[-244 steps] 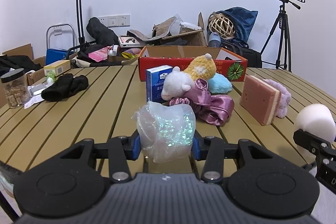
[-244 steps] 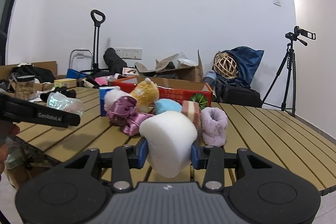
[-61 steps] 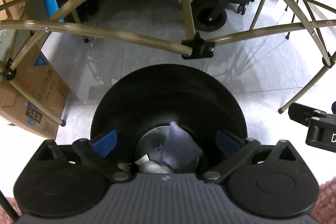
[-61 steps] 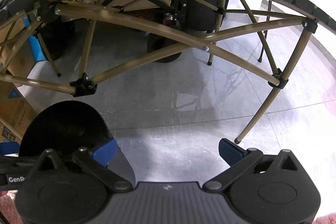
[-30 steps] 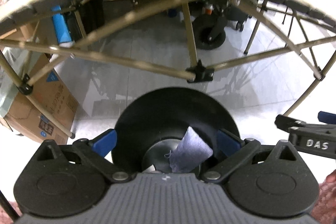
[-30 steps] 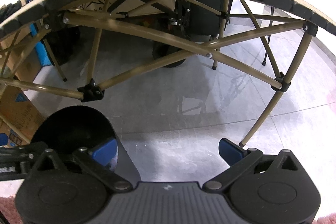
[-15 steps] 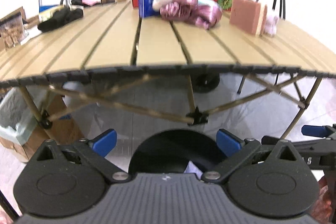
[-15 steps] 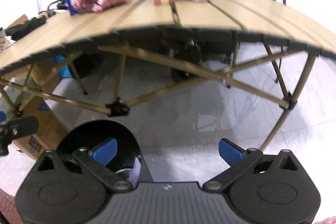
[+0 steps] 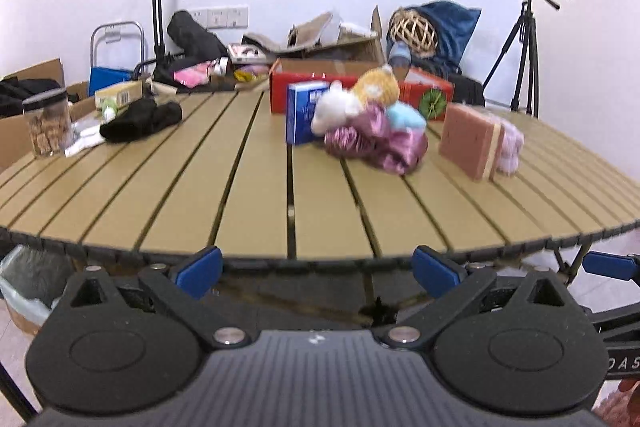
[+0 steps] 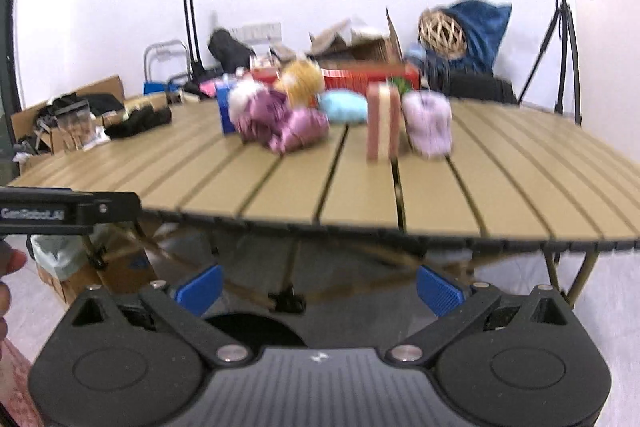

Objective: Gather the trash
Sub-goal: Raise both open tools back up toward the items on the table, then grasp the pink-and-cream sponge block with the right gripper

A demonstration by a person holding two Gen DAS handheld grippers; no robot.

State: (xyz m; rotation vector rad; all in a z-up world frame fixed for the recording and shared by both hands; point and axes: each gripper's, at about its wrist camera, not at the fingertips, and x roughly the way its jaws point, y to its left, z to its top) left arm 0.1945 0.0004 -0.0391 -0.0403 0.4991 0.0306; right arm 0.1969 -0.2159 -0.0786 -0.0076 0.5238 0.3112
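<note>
- Nearest, the left gripper [image 9: 316, 271] is spread wide with nothing between its blue fingertips [image 9: 199, 269], held just below the near rim of the slatted table [image 9: 256, 195]
- Likewise the right gripper [image 10: 320, 291] stands open and empty, its blue pads [image 10: 438, 291] level with the table's underside; this view is blurred
- Below and just past the right gripper, the dark round mouth of the trash bin [image 10: 256, 329] shows on the floor under the table edge; what lies inside it cannot be told
- At the left edge of the right wrist view, part of the left gripper's black body and a bit of a hand [image 10: 10, 267] are seen
- Mid-table sits a cluster: a blue box [image 9: 304, 113] upright, a white and yellow plush toy [image 9: 360, 99] leaning on a purple satin scrunchie [image 9: 376, 145], with a light blue plush [image 9: 406, 117] behind
- Right of that, a pink sponge block [image 9: 470, 145] stands on edge, touching a lilac fluffy slipper [image 9: 508, 147]
- Far left, black cloth [image 9: 140, 119] and a clear jar [image 9: 46, 123]
- Farther back, a red cardboard box [image 9: 344, 83], then a tripod [image 9: 524, 55] by the wall
</note>
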